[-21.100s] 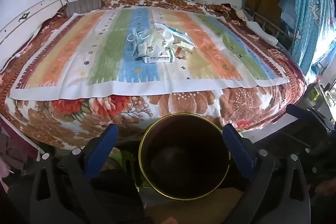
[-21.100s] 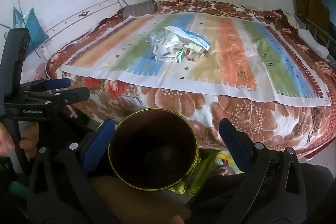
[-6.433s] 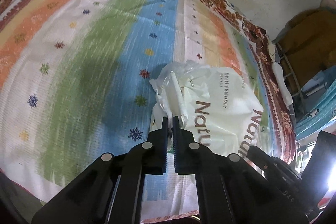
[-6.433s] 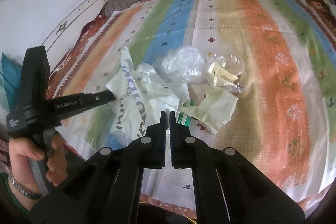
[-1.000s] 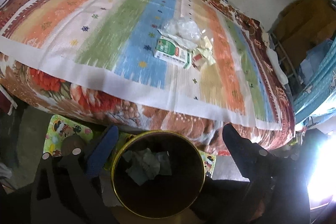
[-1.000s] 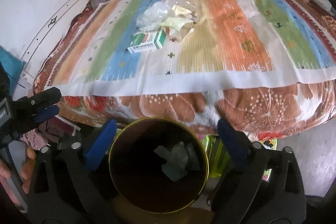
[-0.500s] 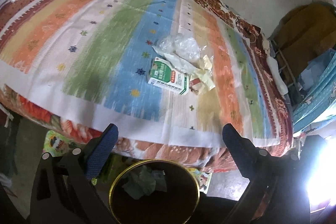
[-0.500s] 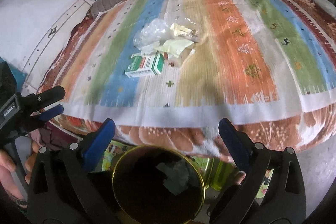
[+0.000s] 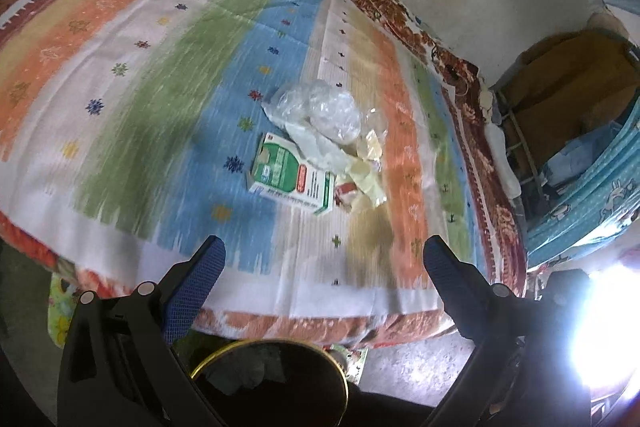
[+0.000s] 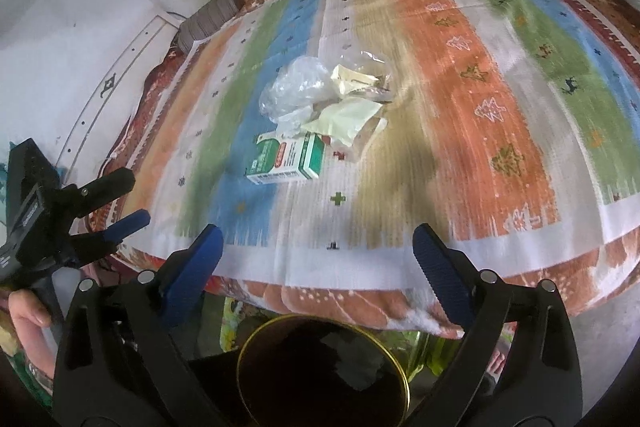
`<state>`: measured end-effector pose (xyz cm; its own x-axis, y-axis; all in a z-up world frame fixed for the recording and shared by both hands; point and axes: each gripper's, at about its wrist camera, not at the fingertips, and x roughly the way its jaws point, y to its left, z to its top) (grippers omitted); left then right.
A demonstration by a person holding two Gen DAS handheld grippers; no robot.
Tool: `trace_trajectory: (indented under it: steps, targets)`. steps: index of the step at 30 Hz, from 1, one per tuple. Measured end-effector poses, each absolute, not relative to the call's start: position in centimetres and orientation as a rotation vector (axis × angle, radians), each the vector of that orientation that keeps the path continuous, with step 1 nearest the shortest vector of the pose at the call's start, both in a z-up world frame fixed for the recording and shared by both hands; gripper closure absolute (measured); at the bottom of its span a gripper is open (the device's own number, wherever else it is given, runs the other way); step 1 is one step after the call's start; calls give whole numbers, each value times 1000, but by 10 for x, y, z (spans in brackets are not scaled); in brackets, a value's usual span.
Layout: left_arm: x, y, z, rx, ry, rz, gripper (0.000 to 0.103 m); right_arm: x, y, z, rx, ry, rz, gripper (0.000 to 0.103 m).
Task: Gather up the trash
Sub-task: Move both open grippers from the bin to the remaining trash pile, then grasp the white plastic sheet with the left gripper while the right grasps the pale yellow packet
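Observation:
A small heap of trash lies mid-bed on the striped cloth: a green and white carton (image 9: 294,183) (image 10: 290,158), a crumpled clear plastic bag (image 9: 320,109) (image 10: 296,89), and pale yellow wrappers (image 9: 366,173) (image 10: 346,117). My left gripper (image 9: 322,253) is open and empty over the bed's near edge, short of the heap. My right gripper (image 10: 316,241) is open and empty too, likewise near the edge. Below both sits a dark bin with a gold rim (image 9: 340,375) (image 10: 402,371), holding crumpled pale plastic (image 9: 244,371). The left gripper also shows at the left of the right wrist view (image 10: 120,201).
The striped cloth (image 9: 160,75) (image 10: 500,99) covers a floral bedspread (image 9: 496,211). A grey rolled cushion (image 10: 212,17) lies at the head end by the white wall. A hand (image 10: 24,315) grips the left tool. Blue patterned fabric (image 9: 588,195) hangs at the right.
Both grippers have risen and moved forward over the bed, so the trash heap looks larger and the bin has dropped to the bottom edge of each view. Both stay open.

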<state>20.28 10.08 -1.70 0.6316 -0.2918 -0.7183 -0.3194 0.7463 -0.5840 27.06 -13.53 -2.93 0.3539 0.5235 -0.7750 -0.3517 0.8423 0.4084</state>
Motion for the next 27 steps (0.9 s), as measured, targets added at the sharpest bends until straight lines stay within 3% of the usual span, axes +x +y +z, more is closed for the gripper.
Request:
trace_trajectory:
  steps: [11, 15, 27]
  targets:
    - [243, 108, -38, -806, 885, -88, 11, 305, -117, -38, 164, 1054, 591, 21]
    - [261, 106, -45, -777, 903, -126, 23, 317, -113, -47, 187, 1075, 601, 23]
    - [303, 117, -75, -802, 933, -146, 35, 353, -104, -67, 247, 1108, 603, 36]
